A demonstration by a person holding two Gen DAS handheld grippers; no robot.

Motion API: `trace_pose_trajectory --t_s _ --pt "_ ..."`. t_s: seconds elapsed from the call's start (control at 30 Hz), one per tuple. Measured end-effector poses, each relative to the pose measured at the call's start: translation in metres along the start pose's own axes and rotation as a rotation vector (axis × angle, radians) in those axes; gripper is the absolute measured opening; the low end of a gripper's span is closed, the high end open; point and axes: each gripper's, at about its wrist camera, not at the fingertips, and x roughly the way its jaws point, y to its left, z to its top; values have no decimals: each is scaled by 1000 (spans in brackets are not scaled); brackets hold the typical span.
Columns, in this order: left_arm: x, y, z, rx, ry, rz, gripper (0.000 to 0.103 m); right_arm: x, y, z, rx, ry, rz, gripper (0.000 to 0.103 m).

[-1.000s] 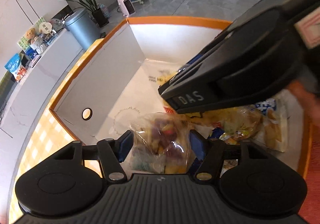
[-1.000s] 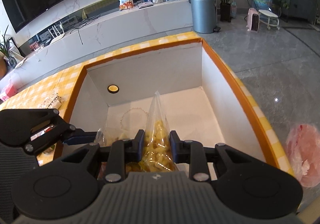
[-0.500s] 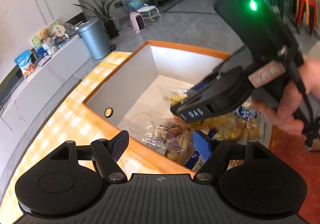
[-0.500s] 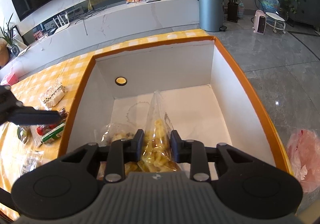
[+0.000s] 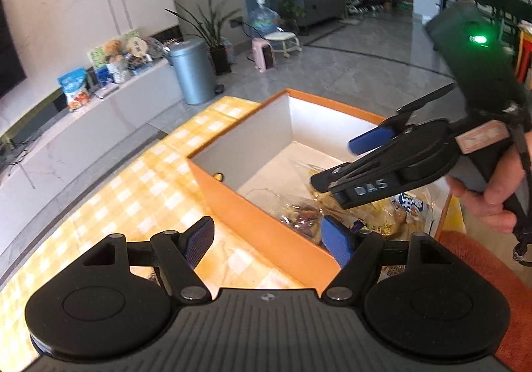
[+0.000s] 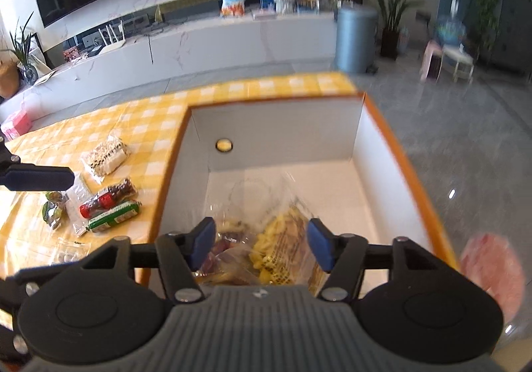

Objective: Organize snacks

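The left tool (image 5: 267, 240) is spread wide, its ribbed blue pads (image 5: 199, 240) holding nothing; one pad sits over the yellow checked cloth on the desk (image 5: 133, 192), the other over the near orange wall of the box (image 5: 266, 232). The right tool (image 6: 261, 240) is spread just as wide and also grips nothing; its blue pads hang above the snack bags at the bottom centre of its own view. In the left wrist view the right tool (image 5: 365, 149) appears at the right of the frame, black plastic, a green light on its body, held by the person's right hand (image 5: 488, 202).

The box (image 6: 359, 125) is a stiff open carton, orange outside and along the rim, matt white inside, with a round hole in its far wall. Inside it, at the lower part of the frame, lies a clear crinkled bag of yellow snack pieces (image 6: 282, 249), and just beside it a clear bag of dark mixed snacks (image 6: 222, 245).

On the desk, left of the box, more snacks lie loose: a clear pack of pale puffed bars (image 6: 104, 155), a red-and-dark wrapped stick (image 6: 106, 197), a green wrapped stick (image 6: 114, 215) and small greenish sweets (image 6: 53, 212)
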Motion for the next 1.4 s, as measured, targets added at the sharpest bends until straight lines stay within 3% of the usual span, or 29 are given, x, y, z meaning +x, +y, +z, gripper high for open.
trace_pose_trajectory --t_s 0.2,0.4,0.67,0.93,1.17,1.4 --pt "-26 9 -6 -68 -60 44 86 -45 21 3 -60 -158 -74 72" --pt "-58 20 -24 -161 -139 119 86 -84 46 -10 -63 -332 -85 78" --pt "-88 49 -64 -361 -195 261 86 -101 85 -41 -65 -413 -15 87" --pt "-93 72 -115 -478 -142 308 86 -90 124 -74 -119 -370 31 88" --pt "-91 76 -156 -555 -74 297 86 -71 149 -101 -139 -303 29 87" --pt "-88 75 -177 -603 -53 290 86 -50 161 -106 -163 -232 25 85"
